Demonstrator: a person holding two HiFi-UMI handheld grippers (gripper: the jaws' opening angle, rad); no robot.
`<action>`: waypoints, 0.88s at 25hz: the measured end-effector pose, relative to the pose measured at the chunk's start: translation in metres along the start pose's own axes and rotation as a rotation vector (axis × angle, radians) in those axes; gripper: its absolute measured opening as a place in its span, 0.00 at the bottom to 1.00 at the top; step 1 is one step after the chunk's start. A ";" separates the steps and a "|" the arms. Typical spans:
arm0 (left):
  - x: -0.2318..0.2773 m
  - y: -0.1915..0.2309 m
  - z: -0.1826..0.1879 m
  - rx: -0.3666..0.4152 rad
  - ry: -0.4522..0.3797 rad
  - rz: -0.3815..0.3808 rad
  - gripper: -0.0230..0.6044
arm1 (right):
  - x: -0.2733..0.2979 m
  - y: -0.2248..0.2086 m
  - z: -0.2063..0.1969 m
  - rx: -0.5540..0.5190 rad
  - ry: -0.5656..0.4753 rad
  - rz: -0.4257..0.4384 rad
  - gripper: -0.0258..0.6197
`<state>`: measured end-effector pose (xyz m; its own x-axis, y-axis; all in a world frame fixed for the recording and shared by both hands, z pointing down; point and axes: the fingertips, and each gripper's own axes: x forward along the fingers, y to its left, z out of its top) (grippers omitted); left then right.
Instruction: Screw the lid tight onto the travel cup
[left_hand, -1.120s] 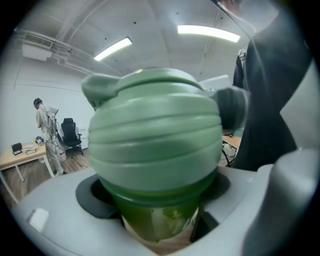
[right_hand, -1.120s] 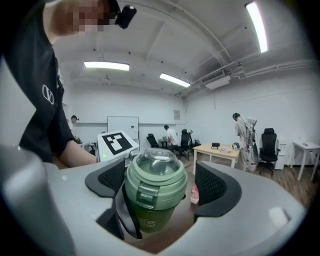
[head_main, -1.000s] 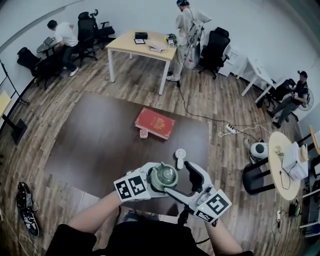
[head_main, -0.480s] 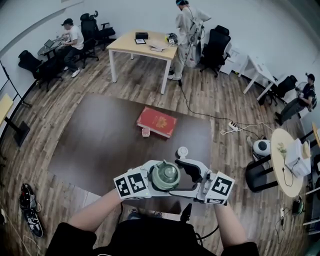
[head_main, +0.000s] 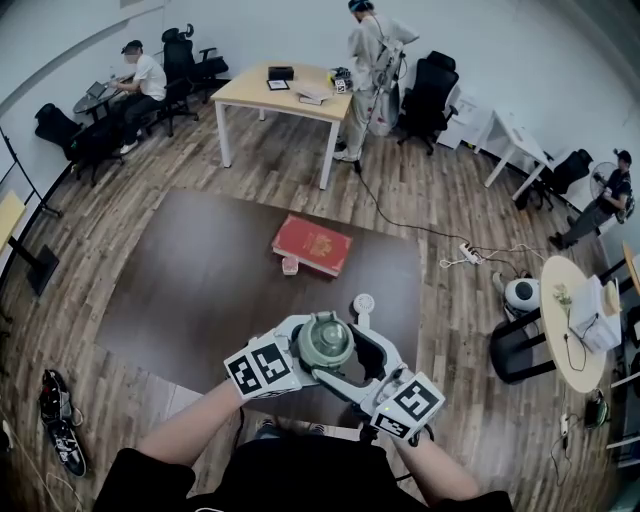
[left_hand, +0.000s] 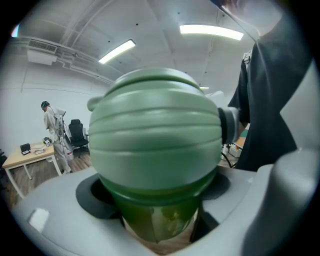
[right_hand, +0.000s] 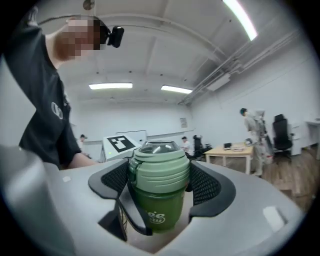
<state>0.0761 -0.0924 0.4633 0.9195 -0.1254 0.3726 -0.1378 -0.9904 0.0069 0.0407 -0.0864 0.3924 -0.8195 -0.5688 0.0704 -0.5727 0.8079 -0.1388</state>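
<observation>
The left gripper (left_hand: 160, 227) is clamped on the see-through dark green plastic body of the travel cup (right_hand: 160, 207) and holds it upright in the air over the near part of the dark brown rectangular table (head_main: 190, 290). Towards the middle of that table lie a small pink thing (head_main: 289, 266) and a flat red book (head_main: 311, 245), side by side. The pale green ribbed plastic lid (right_hand: 160, 167) sits on top of the cup. A dark strap (right_hand: 131, 216) hangs from it down the cup's side, just inside one pad of the other tool. On the table's near part stands a small white round-topped thing (head_main: 362, 306), beyond the cup. The right gripper (right_hand: 161, 186) has just been closing its jaws, and its meshed pads press on the lid from both sides
</observation>
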 end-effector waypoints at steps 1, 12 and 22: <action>0.001 0.001 -0.002 -0.003 0.006 0.009 0.70 | 0.001 -0.001 -0.002 0.014 -0.002 -0.104 0.65; 0.001 -0.002 -0.005 -0.061 -0.031 -0.022 0.70 | -0.013 0.001 0.004 0.014 -0.036 -0.103 0.70; 0.000 -0.043 0.007 0.001 -0.021 -0.183 0.70 | -0.024 0.018 0.014 -0.187 0.109 0.454 0.71</action>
<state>0.0841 -0.0500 0.4569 0.9367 0.0558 0.3456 0.0328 -0.9969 0.0721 0.0507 -0.0605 0.3740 -0.9787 -0.1418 0.1483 -0.1435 0.9897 -0.0009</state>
